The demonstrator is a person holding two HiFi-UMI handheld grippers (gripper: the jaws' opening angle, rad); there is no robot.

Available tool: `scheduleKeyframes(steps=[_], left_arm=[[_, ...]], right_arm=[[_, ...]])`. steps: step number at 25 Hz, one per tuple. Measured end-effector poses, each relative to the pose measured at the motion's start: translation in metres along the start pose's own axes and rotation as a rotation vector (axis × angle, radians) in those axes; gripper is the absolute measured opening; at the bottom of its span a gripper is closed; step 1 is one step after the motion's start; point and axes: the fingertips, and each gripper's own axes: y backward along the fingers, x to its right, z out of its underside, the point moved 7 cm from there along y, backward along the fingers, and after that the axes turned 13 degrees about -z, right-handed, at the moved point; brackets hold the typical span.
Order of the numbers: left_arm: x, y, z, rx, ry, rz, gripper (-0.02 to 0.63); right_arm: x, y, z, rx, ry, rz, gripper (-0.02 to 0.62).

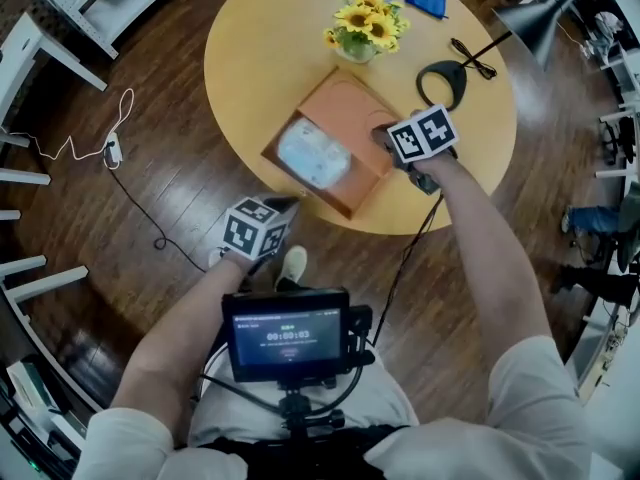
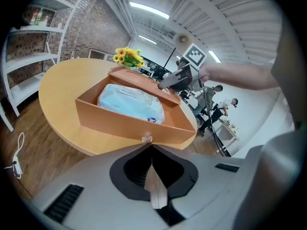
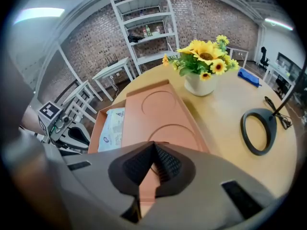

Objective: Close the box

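Head view: A box point(image 1: 318, 194) sits at the near edge of a round table point(image 1: 260, 58). Its lid point(image 1: 345, 113) covers only the far part, and a pale blue packet point(image 1: 313, 153) shows in the uncovered near part. The left gripper point(image 1: 288, 206) is at the box's near corner and the right gripper point(image 1: 384, 136) at the lid's right end. Sunflowers point(image 1: 368, 20) and a lamp base point(image 1: 441, 83) stand farther back on the table.

Left gripper view: The left claw is pressed together with nothing pinched, its tips just below a small clear knob point(image 2: 146, 138) on the box's front wall. Whether they touch it cannot be told. The packet lies inside the box, and the right gripper reaches over the far wall.

Right gripper view: The right claw is also pressed together, its tips against the near end of the lid, which runs away toward the sunflowers. The packet shows to the left of the lid, in the part of the box that is still open.
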Motion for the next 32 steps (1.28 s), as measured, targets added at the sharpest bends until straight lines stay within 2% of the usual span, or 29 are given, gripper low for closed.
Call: scheduleKeyframes(steps=[2,4,9,11,12,13,17,20,32], left_arm=[[0.002,-0.006,0.0,-0.004,-0.025,-0.014,0.0],[0.002,-0.009,-0.001,0.001,-0.042,-0.031,0.04],[0.006,-0.012,-0.003,0.026,-0.093,-0.092,0.056],[0.006,-0.014,-0.002,0.03,-0.107,-0.118,0.082],[0.005,-0.015,-0.002,0.026,-0.105,-0.13,0.122],[0.004,-0.016,-0.002,0.025,-0.098,-0.138,0.126],[0.002,-0.018,-0.006,0.031,-0.089,-0.136,0.116],[0.004,-0.02,-0.008,0.039,-0.115,-0.134,0.077],[0.004,-0.022,-0.016,0.024,-0.15,-0.144,0.072]], right_arm=[[-0.001,0.0,0.001,0.002,-0.001,0.003,0.005],[-0.001,0.001,0.001,0.003,-0.002,0.002,0.005],[-0.003,0.0,0.002,0.008,0.003,-0.002,0.005],[-0.004,0.0,0.003,0.012,0.002,-0.006,0.005],[-0.004,0.001,0.003,0.013,0.001,-0.006,0.005],[-0.004,0.002,0.003,0.014,0.002,-0.006,0.005],[-0.005,0.002,0.003,0.017,0.01,-0.008,0.005],[-0.005,0.001,0.003,0.019,0.01,-0.017,0.005],[-0.008,0.001,0.002,0.007,0.027,-0.047,0.005]])
